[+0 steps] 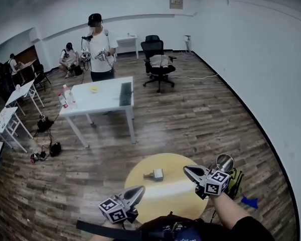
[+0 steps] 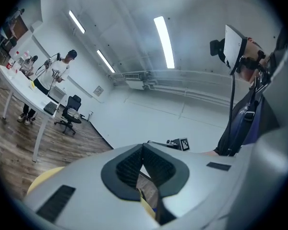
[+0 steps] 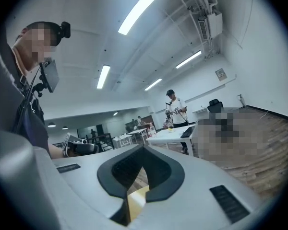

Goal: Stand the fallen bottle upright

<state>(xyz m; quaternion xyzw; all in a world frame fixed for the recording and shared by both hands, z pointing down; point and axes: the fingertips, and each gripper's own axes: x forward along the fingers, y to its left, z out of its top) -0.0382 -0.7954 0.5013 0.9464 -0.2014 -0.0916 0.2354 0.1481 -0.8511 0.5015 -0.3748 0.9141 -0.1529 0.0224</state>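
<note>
- Left tool [image 1: 137, 191]: jaws together and empty. It sits at the lower left of the head view, at the near rim of the round worktop, tip pointing up-frame.
- Right tool [image 1: 187, 169]: jaws also closed on nothing. It sits at the lower right over the worktop's right edge, tip pointing left toward the bottle.
- The tools flank the bottle without touching it, which looks like a ready stance before a reach. Either would have to open its jaws first to take hold.
- Bottle [image 1: 154, 174]: small and greyish, lying on its side near the middle of the round worktop and closer to the right tool. The narrow end seems to point frame-left. It is still fallen, so the task isn't started.
- Round worktop [image 1: 175, 197]: pale yellow, with only the bottle on it.
- Room: wood plank floor [image 1: 205, 119] and white walls. A white worktop [image 1: 103, 97] sits upper left with bottles at its corner, and a person [image 1: 100, 44] stands behind it holding similar tools. There is a black office chair [image 1: 156, 59] at upper centre, and more desks and seated people at far left.
</note>
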